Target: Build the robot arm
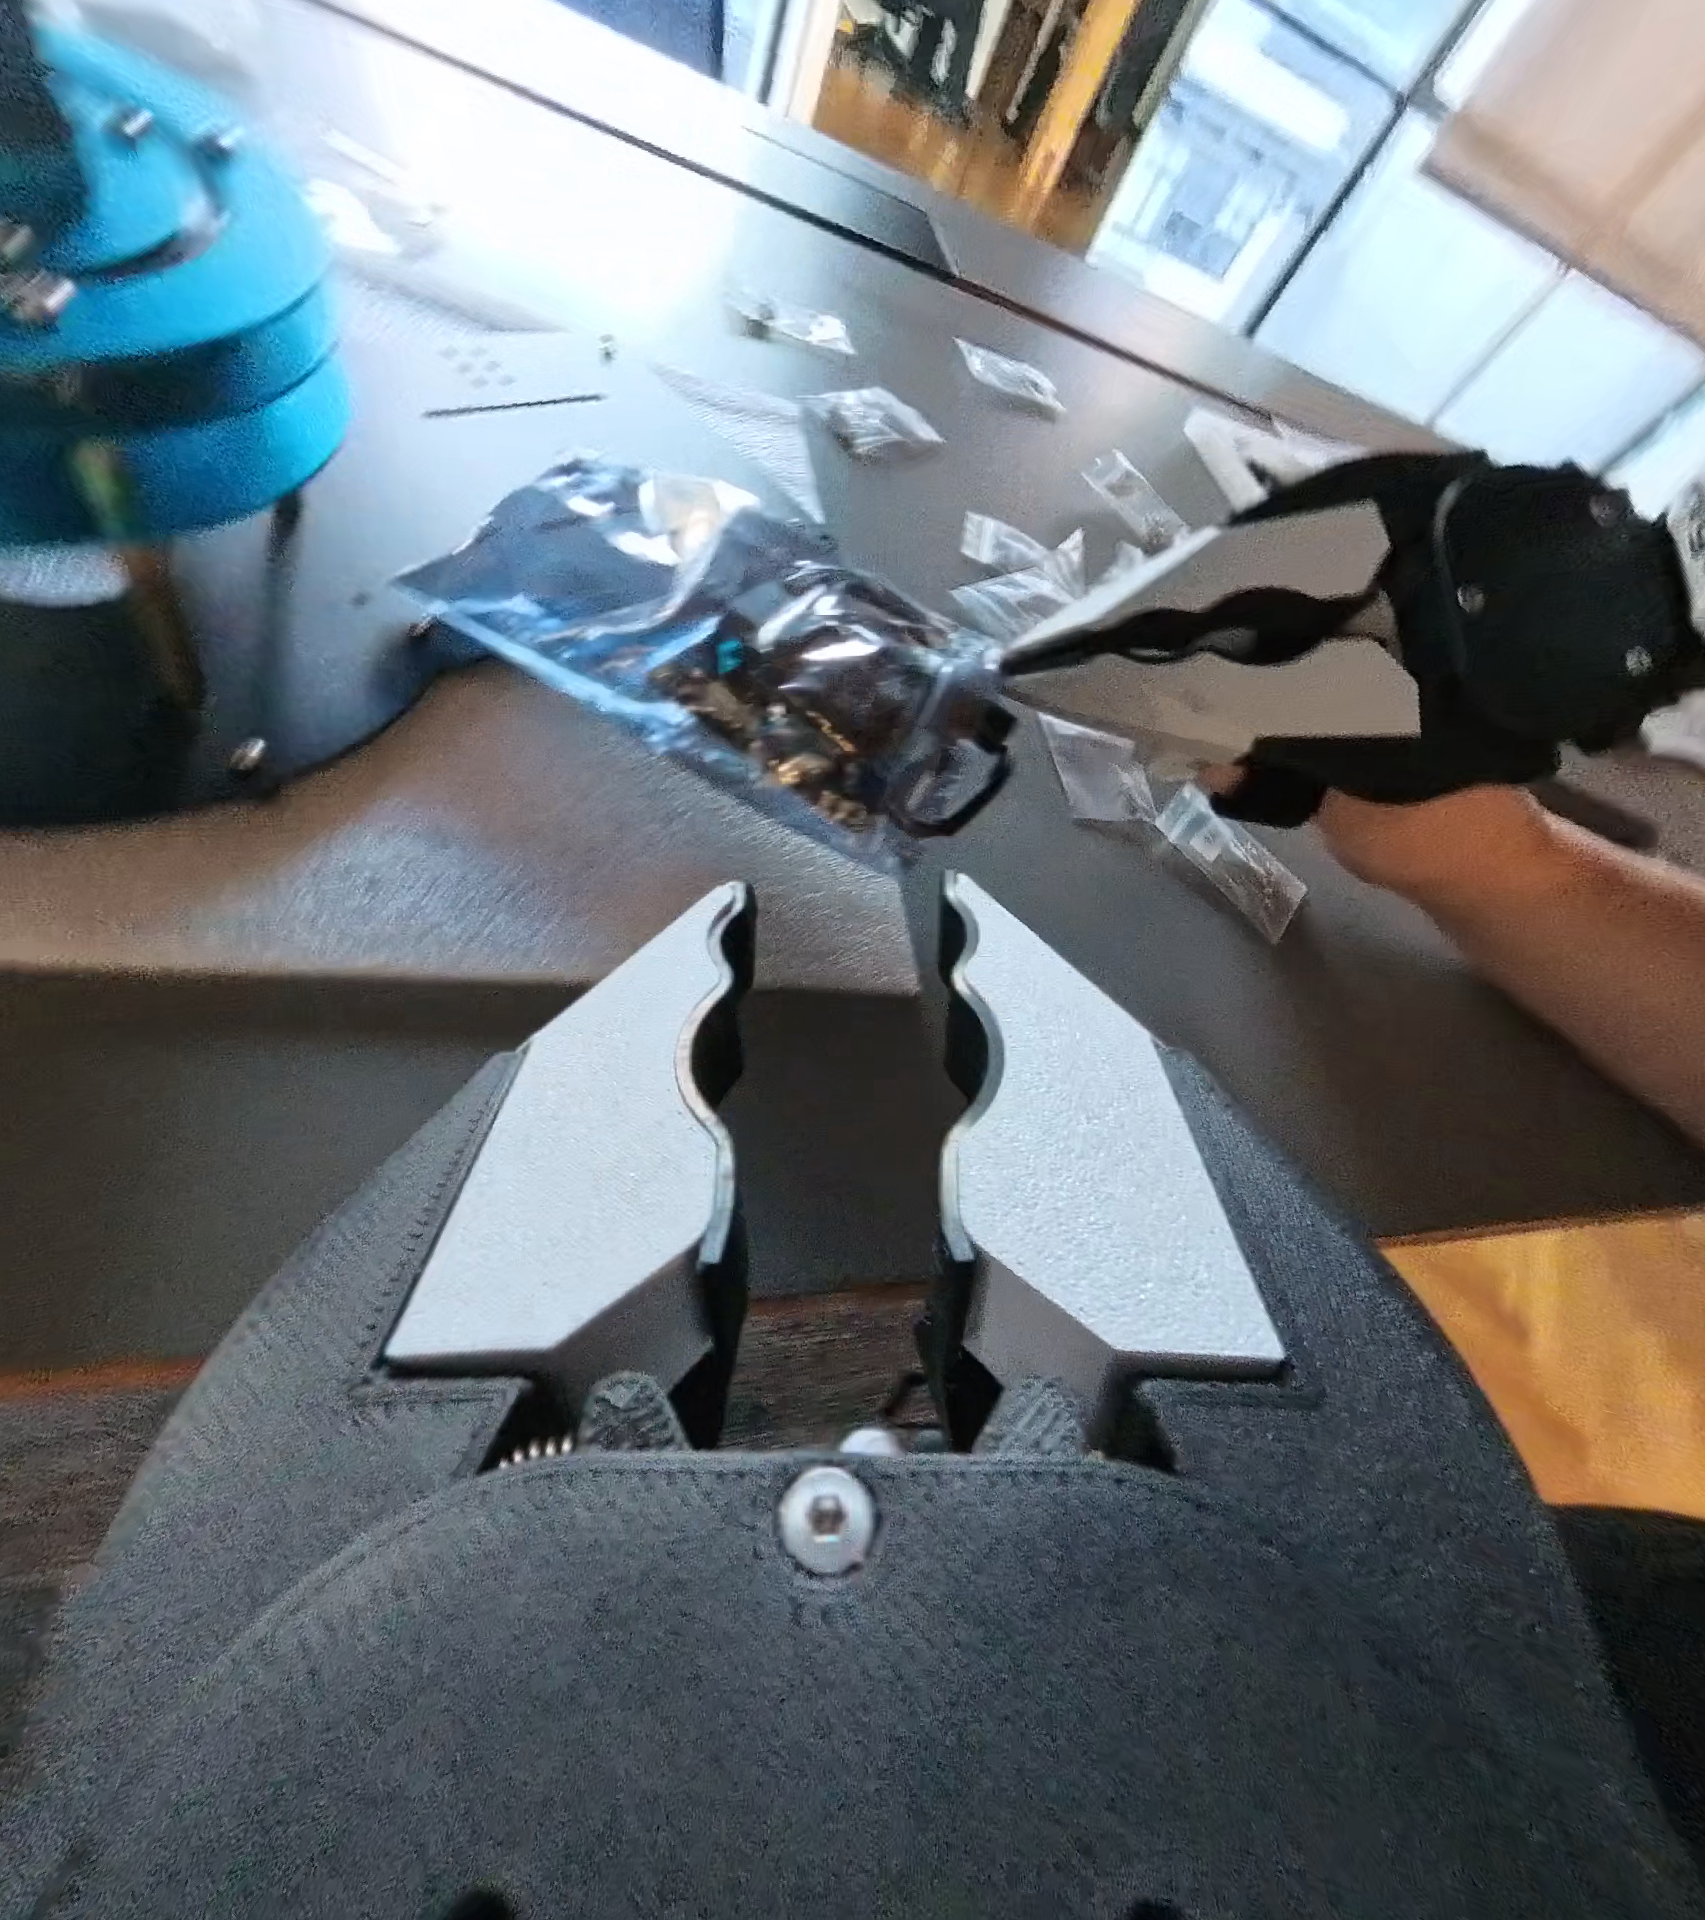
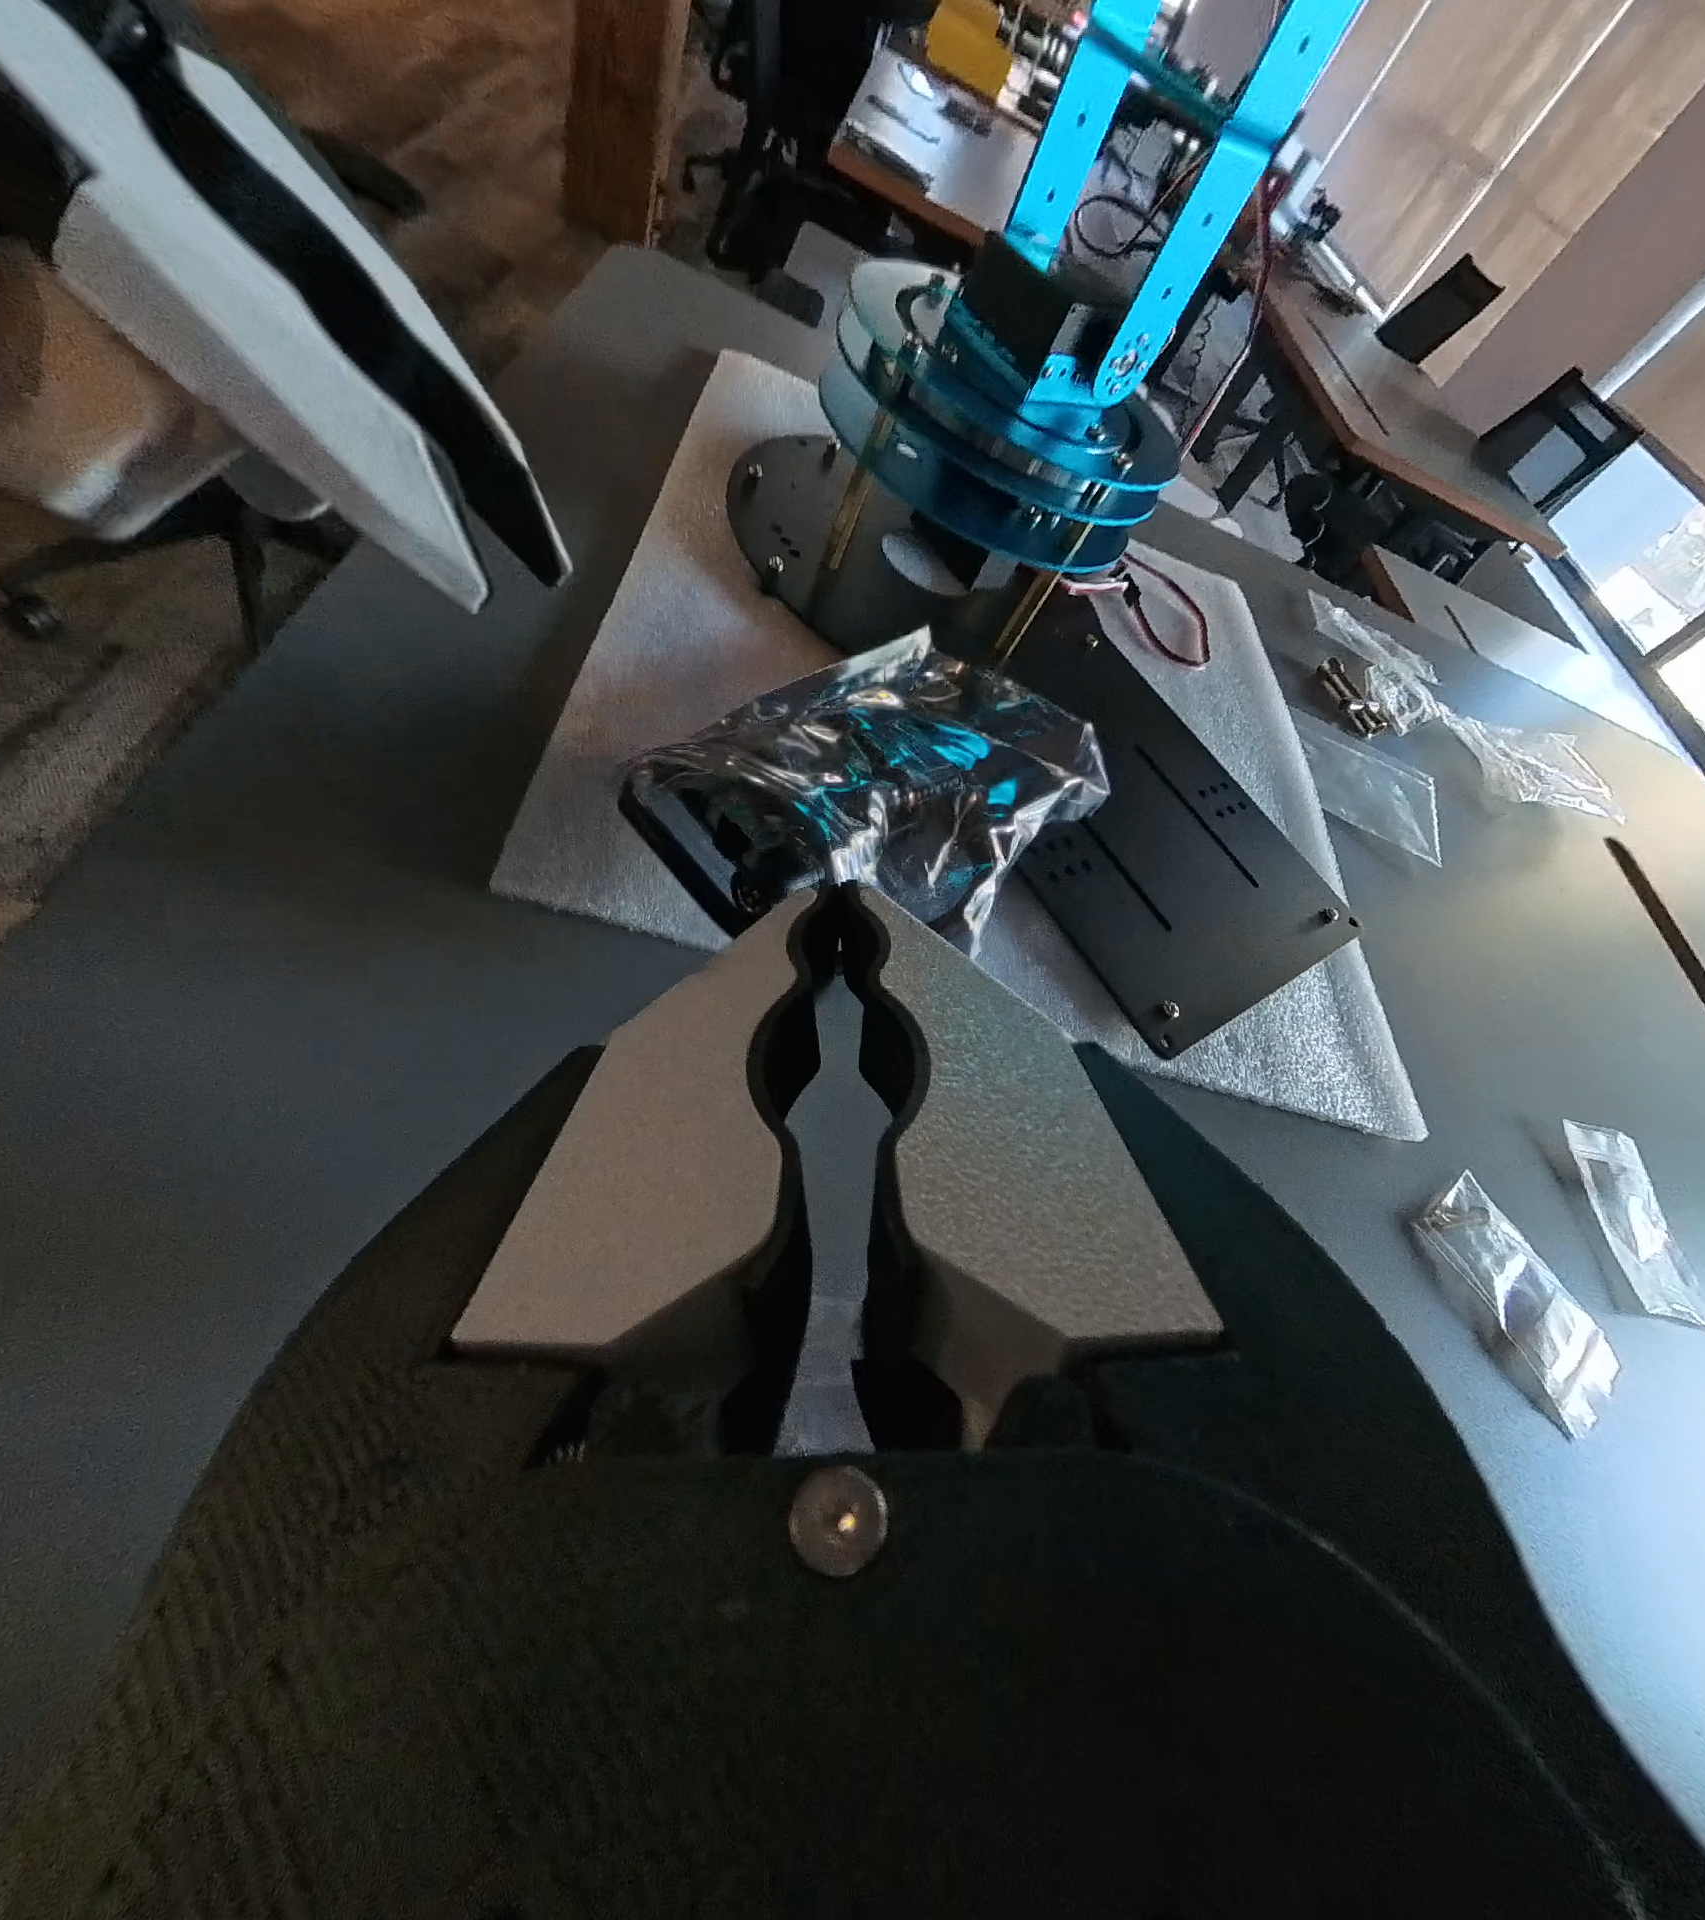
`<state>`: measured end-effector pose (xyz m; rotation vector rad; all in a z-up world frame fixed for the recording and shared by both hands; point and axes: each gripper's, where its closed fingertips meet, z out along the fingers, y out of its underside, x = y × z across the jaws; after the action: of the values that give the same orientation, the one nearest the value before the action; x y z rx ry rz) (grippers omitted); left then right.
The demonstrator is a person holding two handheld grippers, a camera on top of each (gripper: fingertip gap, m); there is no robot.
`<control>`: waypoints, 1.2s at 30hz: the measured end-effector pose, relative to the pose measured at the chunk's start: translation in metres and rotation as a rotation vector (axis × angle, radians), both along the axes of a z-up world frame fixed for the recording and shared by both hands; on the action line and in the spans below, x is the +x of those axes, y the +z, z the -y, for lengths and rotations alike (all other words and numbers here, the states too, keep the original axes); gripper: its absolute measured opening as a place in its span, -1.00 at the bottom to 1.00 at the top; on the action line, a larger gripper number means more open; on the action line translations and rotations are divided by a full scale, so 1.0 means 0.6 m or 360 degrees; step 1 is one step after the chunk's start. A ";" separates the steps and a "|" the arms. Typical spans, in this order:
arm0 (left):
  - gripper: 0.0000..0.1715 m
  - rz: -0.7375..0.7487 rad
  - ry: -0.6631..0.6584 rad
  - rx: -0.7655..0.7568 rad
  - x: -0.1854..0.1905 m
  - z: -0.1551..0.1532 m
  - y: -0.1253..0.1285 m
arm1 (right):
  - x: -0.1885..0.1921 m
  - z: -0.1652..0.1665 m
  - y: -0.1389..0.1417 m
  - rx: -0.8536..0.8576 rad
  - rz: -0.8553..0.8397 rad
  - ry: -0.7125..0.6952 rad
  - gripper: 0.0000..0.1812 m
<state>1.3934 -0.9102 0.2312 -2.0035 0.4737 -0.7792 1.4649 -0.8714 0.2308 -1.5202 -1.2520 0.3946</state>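
Plastic bag, clear and crinkled with a dark circuit board and teal parts inside, hangs pinched by one corner between the tips of the right gripper, whose two grey fingers are pressed together on the film. In the right wrist view the bag sits just past the fingertips at 12 o'clock, above a black metal plate that lies on a white foam sheet on the grey table.

From the left wrist view the same bag is lifted off the table, with the right gripper reaching in from 3 o'clock and a bare forearm below it. The left gripper is near the bag's lower edge at 12 o'clock, its fingers spread apart and nothing between them; it does not touch the bag.

Beyond the bag stands a blue robot arm base, made of stacked round discs on the black plate, with red wires beside it. It shows blurred at 10 o'clock in the left wrist view. Several small clear packets lie scattered on the table at 3 to 4 o'clock from the right gripper, and more lie behind the bag in the left wrist view.
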 end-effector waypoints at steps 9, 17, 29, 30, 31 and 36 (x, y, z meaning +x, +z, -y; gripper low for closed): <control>-0.69 -0.0798 -0.0326 0.0551 0.082 -0.035 0.016 | -0.004 -0.004 0.013 0.0003 -0.0090 -0.0063 -1.00; -0.92 -0.0993 -0.0351 0.0600 0.081 -0.053 -0.013 | -0.008 -0.010 0.025 0.0160 -0.0058 -0.0108 -1.00; -0.87 -0.1000 -0.0190 0.0747 0.066 -0.062 -0.017 | -0.021 -0.008 0.027 0.0033 -0.0162 -0.0104 -1.00; -0.88 -0.0987 -0.0181 0.0764 0.066 -0.063 -0.017 | -0.021 -0.009 0.027 0.0029 -0.0159 -0.0104 -1.00; -0.88 -0.0984 -0.0169 0.0782 0.065 -0.064 -0.017 | -0.021 -0.009 0.026 0.0018 -0.0161 -0.0107 -1.00; -1.00 -0.1074 -0.0125 0.0918 0.060 -0.071 -0.009 | -0.022 -0.006 0.030 -0.0050 -0.0225 -0.0105 -1.00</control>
<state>1.4297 -0.8674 0.2259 -1.6529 1.0364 0.0389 1.4518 -0.8679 0.2485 -1.5291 -1.0871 0.4721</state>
